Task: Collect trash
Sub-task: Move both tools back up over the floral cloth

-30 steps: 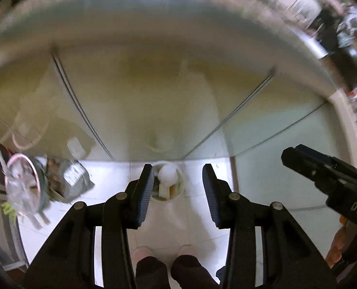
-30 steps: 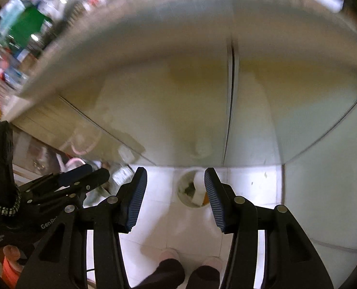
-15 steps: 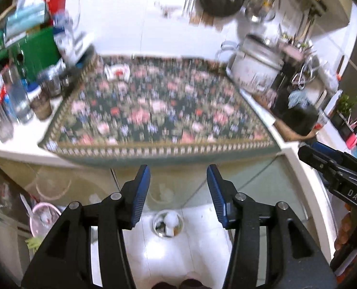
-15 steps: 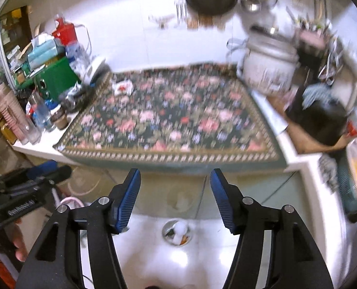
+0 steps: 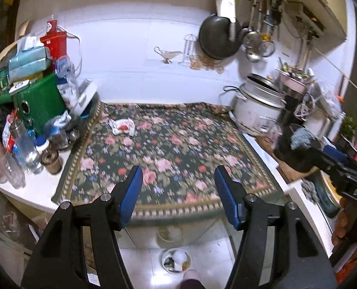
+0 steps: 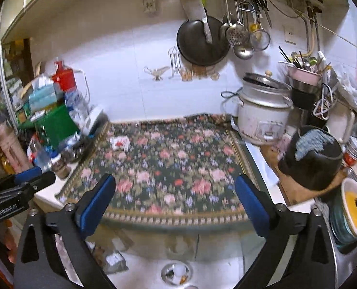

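A crumpled white and red wrapper lies at the far left of the floral cloth on the counter. A small round bin with scraps in it stands on the floor below the counter edge. My left gripper hangs over the cloth's near edge, its jaws opening with nothing between them. My right gripper is beside it at about the same height; its jaws are opening wide and hold nothing. Both are well short of the wrapper.
A white rice cooker and a black pot with a grey cloth stand to the right. Bottles, jars and a green box crowd the left end. Pans and ladles hang on the tiled wall. A yellow-filled bowl sits far right.
Both grippers rose from in front of the cabinet doors to above the counter and tipped up. The counter top came into view. Both pairs of jaws spread wider, the right more.
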`<state>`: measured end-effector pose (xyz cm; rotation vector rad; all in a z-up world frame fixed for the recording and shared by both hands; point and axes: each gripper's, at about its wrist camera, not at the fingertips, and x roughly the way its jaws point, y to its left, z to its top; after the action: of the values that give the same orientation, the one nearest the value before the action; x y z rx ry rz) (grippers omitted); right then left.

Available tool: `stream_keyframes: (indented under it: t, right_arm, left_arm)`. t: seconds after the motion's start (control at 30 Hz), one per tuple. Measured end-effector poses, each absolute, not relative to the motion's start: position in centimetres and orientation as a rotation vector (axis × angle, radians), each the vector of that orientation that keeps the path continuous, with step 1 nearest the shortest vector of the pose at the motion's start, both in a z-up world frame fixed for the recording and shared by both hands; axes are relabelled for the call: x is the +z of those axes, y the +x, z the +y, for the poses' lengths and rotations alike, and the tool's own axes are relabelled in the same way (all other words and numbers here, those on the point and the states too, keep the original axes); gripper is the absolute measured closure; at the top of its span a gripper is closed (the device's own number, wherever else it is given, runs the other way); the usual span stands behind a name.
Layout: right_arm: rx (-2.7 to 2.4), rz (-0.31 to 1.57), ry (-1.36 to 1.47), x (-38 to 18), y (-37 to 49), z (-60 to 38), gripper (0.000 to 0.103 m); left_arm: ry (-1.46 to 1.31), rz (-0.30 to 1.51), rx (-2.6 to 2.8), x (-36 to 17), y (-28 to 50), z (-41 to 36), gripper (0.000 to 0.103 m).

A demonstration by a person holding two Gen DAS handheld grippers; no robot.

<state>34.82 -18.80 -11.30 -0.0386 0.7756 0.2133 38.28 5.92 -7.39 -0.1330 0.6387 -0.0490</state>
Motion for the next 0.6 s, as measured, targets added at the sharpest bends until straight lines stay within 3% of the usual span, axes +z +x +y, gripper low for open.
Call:
stream_keyframes:
  t: [0.33, 0.5, 0.6]
  right_arm:
    - [0.308, 0.819, -0.081, -12.6, 44.6, -19.3, 0.000]
    - [0.339, 0.864, -0.105, -14.4, 49.0, -18.5, 0.000]
    - [0.353, 0.884, -0.105, -15.5, 51.2, -17.5, 0.000]
  left_arm:
    - [-0.174, 0.650, 0.079, -6.6, 47.7, 6.2, 0.041]
    - [-0.198, 0.660, 0.167, -7.3, 50.9, 7.5, 0.021]
    - [-0.212, 0.671, 0.208, -8.0, 52.7, 8.6, 0.018]
